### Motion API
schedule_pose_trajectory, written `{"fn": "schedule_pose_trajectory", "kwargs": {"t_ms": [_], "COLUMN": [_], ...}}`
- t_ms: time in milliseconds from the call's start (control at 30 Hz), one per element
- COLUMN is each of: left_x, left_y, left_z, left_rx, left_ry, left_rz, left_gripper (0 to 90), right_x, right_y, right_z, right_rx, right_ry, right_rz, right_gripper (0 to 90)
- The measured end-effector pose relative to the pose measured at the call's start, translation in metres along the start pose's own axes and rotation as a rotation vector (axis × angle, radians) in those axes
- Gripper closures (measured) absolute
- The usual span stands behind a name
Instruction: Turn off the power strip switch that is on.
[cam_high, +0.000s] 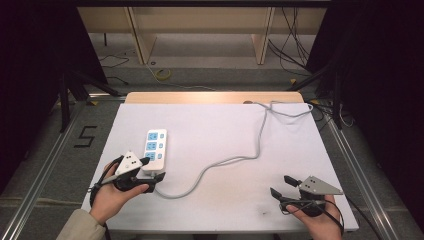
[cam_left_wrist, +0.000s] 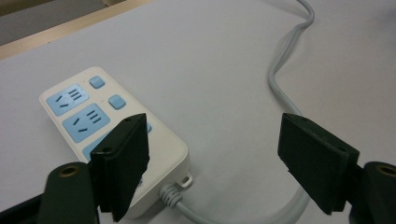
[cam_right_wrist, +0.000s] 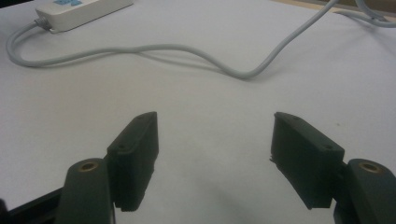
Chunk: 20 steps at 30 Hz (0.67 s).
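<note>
The left gripper gapes wide, the power strip under its left finger (cord running between); the right gripper spreads wide over bare table.

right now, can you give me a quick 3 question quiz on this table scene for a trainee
1. True or false: the left gripper is clamped on the power strip.
2. Which gripper is nearer the power strip: A left, B right?
3. What colour is the cord that runs from the power strip?

Key: 1 false, the jaws stand open by the strip's cord end. 2 A. 3 grey.
</note>
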<state>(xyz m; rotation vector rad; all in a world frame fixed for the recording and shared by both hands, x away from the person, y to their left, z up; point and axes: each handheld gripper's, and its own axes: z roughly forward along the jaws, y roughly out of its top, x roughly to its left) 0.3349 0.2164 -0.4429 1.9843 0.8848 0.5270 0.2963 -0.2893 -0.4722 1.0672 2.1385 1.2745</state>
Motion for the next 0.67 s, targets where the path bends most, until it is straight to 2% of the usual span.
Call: {"fn": "schedule_pose_trajectory", "kwargs": {"t_ms": [333,567,667], "left_x": [-0.003,-0.005,-0.009], "left_y": [-0.020,-0.021,-0.018], "left_z": [-0.009,-0.008,-0.006], "left_rx": [0.022,0.027,0.026], "left_ry": [0.010,0.008,-0.006], "left_rz": [0.016,0.018,0.034], "left_gripper": [24.7,24.7,24.7], "right_x": [0.001,0.001,0.001], "right_y": [0.000,0.000,0.000], "right_z": [0.000,0.000,0.000], "right_rx": [0.001,0.003,0.002], "right_ry": [0.003,0.002,0.002], "right_rz": [-0.002,-0.002,-0.003], "right_gripper": [33.1,33.1,33.1]}}
